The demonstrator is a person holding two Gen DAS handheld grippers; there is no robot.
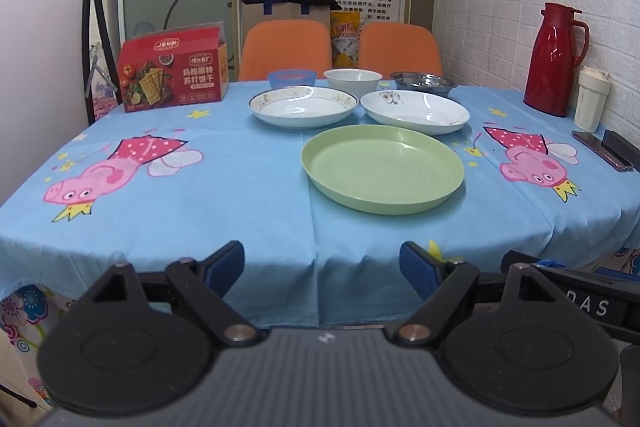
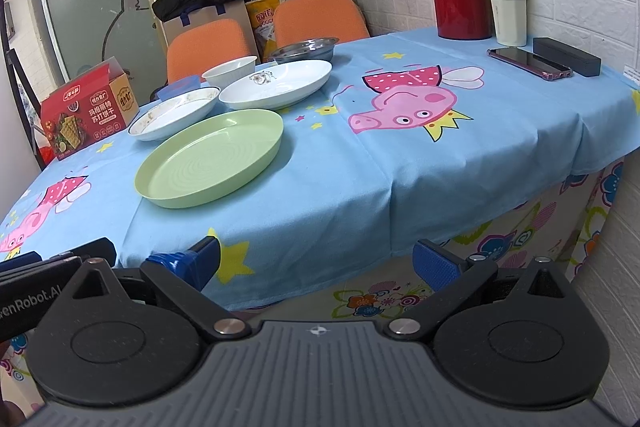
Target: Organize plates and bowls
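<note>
Crockery sits untouched in the middle of the desk (image 1: 240, 187): the green plate (image 1: 383, 169) nearest us, the patterned plate (image 1: 303, 106) and the white plate (image 1: 415, 111) side by side just behind it, then a row of the blue bowl (image 1: 291, 79), the white bowl (image 1: 352, 79) and the steel bowl (image 1: 424, 83) at the far edge.

We hold the left gripper (image 1: 322, 269) and the right gripper (image 2: 316, 261) short of the near edge, well apart from every dish, each with its jaws spread wide and nothing between them.

We judge the risks to lie in the first grasp. The plates have low, sloping, glossy rims, so the jaws could slide off or tip a plate. The cloth hangs loose over the desk and could bunch or drag the dishes if a finger catches it. The white plates are close together, so lifting one could knock the other. Reaching over to the bowls, we could clip the plates in front, and the steel bowl sits close to the far edge, where a nudge could send it off.
</note>
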